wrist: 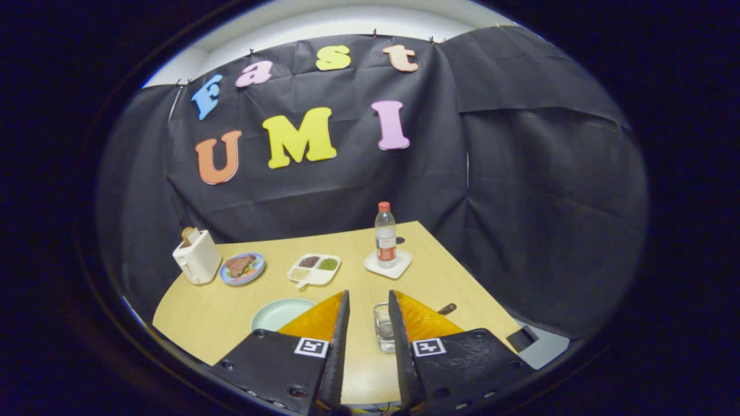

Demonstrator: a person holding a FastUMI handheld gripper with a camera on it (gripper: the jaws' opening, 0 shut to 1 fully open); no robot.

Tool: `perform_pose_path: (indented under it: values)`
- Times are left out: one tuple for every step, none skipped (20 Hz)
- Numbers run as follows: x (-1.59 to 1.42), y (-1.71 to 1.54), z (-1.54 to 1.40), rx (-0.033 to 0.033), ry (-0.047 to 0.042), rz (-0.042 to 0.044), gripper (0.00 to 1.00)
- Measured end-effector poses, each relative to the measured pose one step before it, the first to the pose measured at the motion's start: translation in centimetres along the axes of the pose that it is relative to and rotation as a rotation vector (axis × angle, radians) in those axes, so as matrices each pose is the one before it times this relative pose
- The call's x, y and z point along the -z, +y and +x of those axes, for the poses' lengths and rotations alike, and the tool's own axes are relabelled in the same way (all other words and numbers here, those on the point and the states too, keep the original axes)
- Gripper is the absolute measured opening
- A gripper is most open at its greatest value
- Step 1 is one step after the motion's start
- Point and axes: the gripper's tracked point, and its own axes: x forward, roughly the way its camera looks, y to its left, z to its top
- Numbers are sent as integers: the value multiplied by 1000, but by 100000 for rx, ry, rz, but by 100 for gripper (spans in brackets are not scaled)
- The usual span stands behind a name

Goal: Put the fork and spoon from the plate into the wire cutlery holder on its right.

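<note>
Nothing moved yet, looks like: gripper (369,306) spread and empty above the table (202,318), plate (277,313) just ahead.

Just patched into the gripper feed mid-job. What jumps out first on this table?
The open gripper hangs above the near edge of the yellow table, nothing between its black and orange fingers. Just ahead, a pale green plate lies partly behind the left finger and a clear glass sits by the right. Farther back stand a white toaster and a red-capped water bottle on a white tray.
</note>
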Motion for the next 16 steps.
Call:
perform_pose_path:
  values:
    - [-353, 1055, -442, -2850, -2504, 879, 42]
    - [-159, 1006, -346, -1540, -2105, 316, 47]
    - [241, 269, -235, 401, -1253, -408, 48]
    - [-249, 636, -404, 67, -1540, -900, 50]
    - [-47, 569, -198, 703, -1677, -1034, 55]
    - [-204, 715, -442, 277, -2571, -1072, 60]
    - [-409, 899, -535, -428, -2434, -1474, 65]
    - [-157, 893, -587, -682, -2044, -1458, 70]
    - [-164, 864, -698, -616, -2092, -1192, 73]
    - [-158, 737, -654, -562, -1330, -993, 75]
    - [19, 864, -492, -697, -1128, -654, 78]
    - [-168, 675, -467, -177, -960, -517, 80]
    - [-59, 720, -302, -629, -885, -598, 81]
    - [-26, 808, -367, -962, -754, -662, 82]
    - [113, 713, -274, -797, -435, -935, 82]
    - [30, 569, -204, -179, -832, -1134, 82]
